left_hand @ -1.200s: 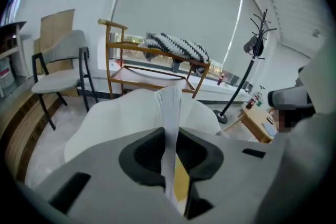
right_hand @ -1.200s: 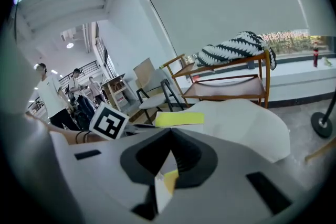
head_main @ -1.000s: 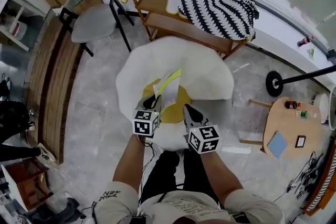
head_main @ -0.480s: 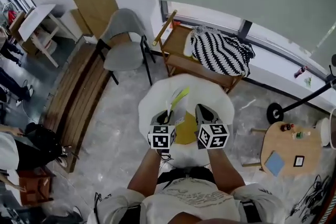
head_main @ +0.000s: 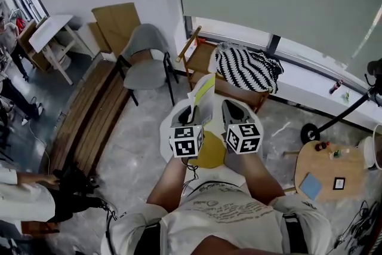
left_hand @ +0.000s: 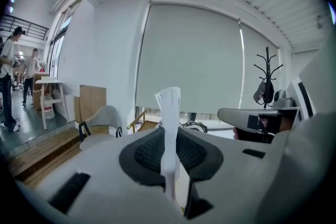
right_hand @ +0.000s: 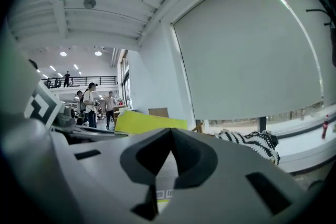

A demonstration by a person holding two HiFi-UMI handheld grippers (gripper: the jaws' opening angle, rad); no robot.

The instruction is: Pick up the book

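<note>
The book (head_main: 203, 95), white with a yellow-green cover, stands nearly upright in the air above the white round table (head_main: 169, 131). My left gripper (head_main: 190, 111) is shut on its lower edge. In the left gripper view the book's thin white edge (left_hand: 168, 107) rises between the dark pads of the left gripper (left_hand: 169, 136). My right gripper (head_main: 234, 109) hangs level with it just to the right, apart from the book. In the right gripper view the right gripper (right_hand: 171, 131) has its fingertips meeting, nothing between them. The book's yellow-green cover (right_hand: 149, 122) shows behind, to the left.
A yellow thing (head_main: 213, 152) lies on the white table under my hands. Behind it stand a grey chair (head_main: 146, 57) and a wooden rack with a striped cloth (head_main: 248, 65). A small round wooden table (head_main: 325, 167) is at right. People stand at far left.
Both grippers have risen well above the table, and the book has gone up with the left one. The head view has tipped up, showing more wall and window blind.
</note>
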